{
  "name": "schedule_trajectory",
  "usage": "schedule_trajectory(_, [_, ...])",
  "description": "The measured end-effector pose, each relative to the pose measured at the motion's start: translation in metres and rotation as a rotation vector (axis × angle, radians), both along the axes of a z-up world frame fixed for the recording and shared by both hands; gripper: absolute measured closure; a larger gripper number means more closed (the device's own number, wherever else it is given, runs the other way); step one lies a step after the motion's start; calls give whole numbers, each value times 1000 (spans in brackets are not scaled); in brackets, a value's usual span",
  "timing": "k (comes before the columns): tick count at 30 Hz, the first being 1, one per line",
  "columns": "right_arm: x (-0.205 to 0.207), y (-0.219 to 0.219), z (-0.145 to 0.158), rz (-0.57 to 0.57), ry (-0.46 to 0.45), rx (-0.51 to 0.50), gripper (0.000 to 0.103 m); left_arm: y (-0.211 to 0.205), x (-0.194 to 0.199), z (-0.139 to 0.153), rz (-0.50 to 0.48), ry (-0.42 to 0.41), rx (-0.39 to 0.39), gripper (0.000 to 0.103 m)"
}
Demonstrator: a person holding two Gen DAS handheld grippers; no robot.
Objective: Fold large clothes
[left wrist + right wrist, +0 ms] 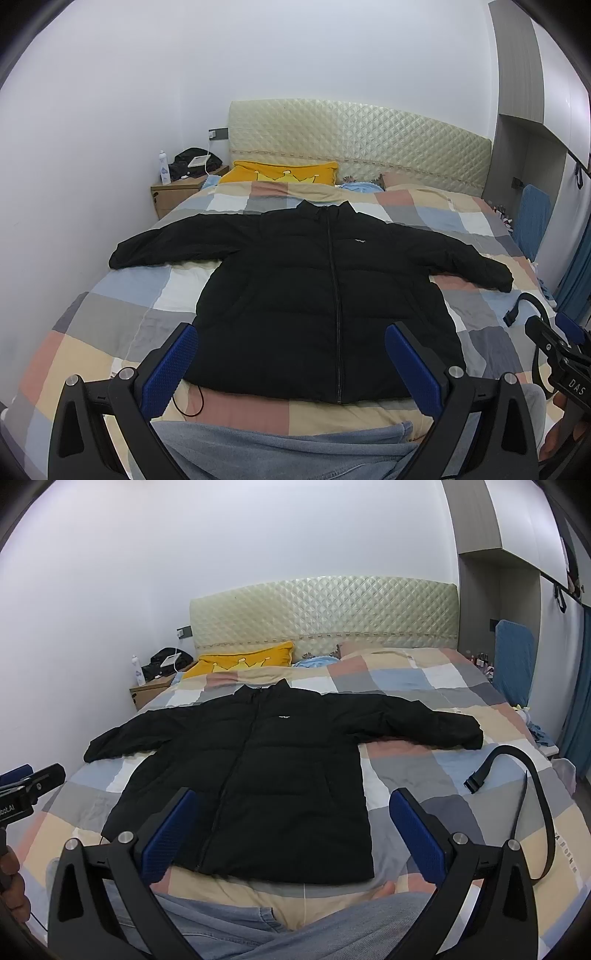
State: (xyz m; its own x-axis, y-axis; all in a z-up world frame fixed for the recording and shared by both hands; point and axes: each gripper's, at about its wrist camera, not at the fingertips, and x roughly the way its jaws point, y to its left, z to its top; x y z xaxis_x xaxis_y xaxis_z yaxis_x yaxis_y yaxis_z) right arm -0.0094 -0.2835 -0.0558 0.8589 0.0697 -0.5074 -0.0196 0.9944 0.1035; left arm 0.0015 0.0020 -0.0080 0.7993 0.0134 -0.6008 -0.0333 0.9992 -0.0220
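Note:
A black padded jacket lies flat and zipped on the checked bedspread, collar toward the headboard, both sleeves spread sideways. The same jacket fills the middle of the right wrist view. My left gripper hovers open above the jacket's hem, its blue pads wide apart and empty. Over the hem's right part my right gripper stands open too, holding nothing. Each gripper shows at the edge of the other's view.
A black strap curls on the bedspread right of the jacket. A yellow pillow lies by the quilted headboard. A bedside table with a bottle stands at the far left. The person's jeans-clad legs rest at the near edge.

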Motion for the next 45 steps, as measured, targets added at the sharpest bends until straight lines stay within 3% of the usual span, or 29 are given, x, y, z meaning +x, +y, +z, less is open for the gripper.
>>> schedule_trajectory(45, [2,-5,-8,18,12,-1,0,0,4,-1,-7,27,-5,1])
